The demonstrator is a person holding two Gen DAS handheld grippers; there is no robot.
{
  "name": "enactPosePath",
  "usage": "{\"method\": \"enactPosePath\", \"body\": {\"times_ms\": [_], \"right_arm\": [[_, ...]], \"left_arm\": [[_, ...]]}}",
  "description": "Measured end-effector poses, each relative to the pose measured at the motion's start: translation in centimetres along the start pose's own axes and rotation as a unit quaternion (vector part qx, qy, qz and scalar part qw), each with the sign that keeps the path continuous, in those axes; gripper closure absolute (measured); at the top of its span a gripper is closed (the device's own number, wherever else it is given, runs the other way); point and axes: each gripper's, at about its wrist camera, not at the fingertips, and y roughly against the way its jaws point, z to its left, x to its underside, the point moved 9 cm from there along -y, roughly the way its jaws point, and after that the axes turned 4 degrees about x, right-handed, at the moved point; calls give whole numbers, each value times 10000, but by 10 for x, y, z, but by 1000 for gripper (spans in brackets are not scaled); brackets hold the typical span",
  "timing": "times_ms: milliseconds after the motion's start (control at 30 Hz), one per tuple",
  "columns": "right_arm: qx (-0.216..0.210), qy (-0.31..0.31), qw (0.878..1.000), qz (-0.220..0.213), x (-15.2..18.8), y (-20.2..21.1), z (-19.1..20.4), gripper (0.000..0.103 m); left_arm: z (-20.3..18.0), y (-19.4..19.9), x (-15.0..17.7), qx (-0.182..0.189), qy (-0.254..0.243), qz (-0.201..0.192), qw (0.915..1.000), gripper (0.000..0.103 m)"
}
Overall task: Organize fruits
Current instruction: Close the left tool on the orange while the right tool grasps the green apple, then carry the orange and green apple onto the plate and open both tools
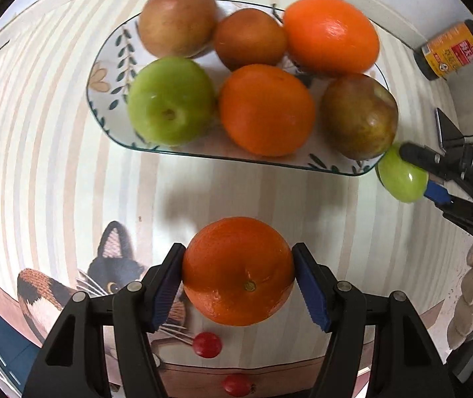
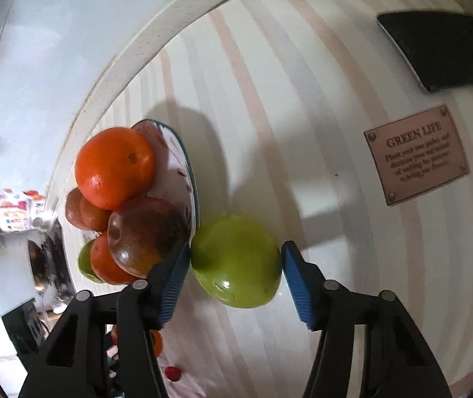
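Note:
A leaf-patterned oval plate (image 1: 103,76) holds several fruits: oranges, brownish apples and a green apple (image 1: 170,99). My left gripper (image 1: 238,273) is shut on an orange (image 1: 238,270), both blue pads touching it, in front of the plate. My right gripper (image 2: 236,262) is around a green apple (image 2: 236,262) that lies on the table beside the plate's right end (image 2: 191,192). The left pad touches it and the right pad seems to. That apple also shows in the left wrist view (image 1: 402,175), with the right gripper's fingers (image 1: 418,154) on it.
The striped tablecloth has a cat print (image 1: 110,265) and red dots (image 1: 207,345). A jar with a yellow label (image 1: 451,49) lies at the far right. A black flat object (image 2: 442,49) and a "GREEN LIFE" print (image 2: 417,154) lie right of the plate.

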Motion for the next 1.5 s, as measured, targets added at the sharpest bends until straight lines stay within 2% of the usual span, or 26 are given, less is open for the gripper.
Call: {"method": "enactPosePath", "body": {"times_ms": [100,233,300,433,500,633,700,800,900,967,1067,1133,1233,1367,1500], "right_arm": [[309,303,9991,35,15,3,5,43],[349,574,9973,292,54,0,12,43],[396,710,9963,285,68,-3,13,43],[369,641,9967,322,78,-9,15,42],[362,665,9963,418,82,-15,19,40],[491,887,9940,409,93,-21,25,41],[574,958,9931,358,92,-22,30,42],[411,978,9940,256,88,-16,46,42],[157,1086,9939,78,77,-1,79,42],[29,1210,9926,-92,64,9,106,42],[26,1455,9888,-341,37,18,142,42],[165,1638,9853,-463,19,19,162,42],[349,1854,9811,-422,4,11,183,42],[703,2125,9742,-297,-12,-2,195,42],[745,2099,9747,-158,-9,-15,195,42]], "left_arm": [[11,4,2,7,24,-21,10000,40],[22,8,4,-18,52,-41,10000,40],[29,8,6,-23,60,-8,10000,40],[32,3,12,-44,54,42,10000,40],[18,-10,3,-45,56,59,10000,40],[11,-7,-2,13,58,19,10000,40],[10,7,-5,87,81,-71,9999,40],[19,35,-18,293,133,-288,9991,40],[30,73,-44,378,182,-609,9973,40],[38,89,-63,355,214,-748,9963,40],[53,98,-97,115,173,-890,9958,40],[63,92,-120,-18,170,-831,9964,40],[74,75,-141,-11,260,-593,9979,40],[81,52,-154,53,393,-298,9988,40],[83,35,-152,64,462,-85,9989,39]]}}
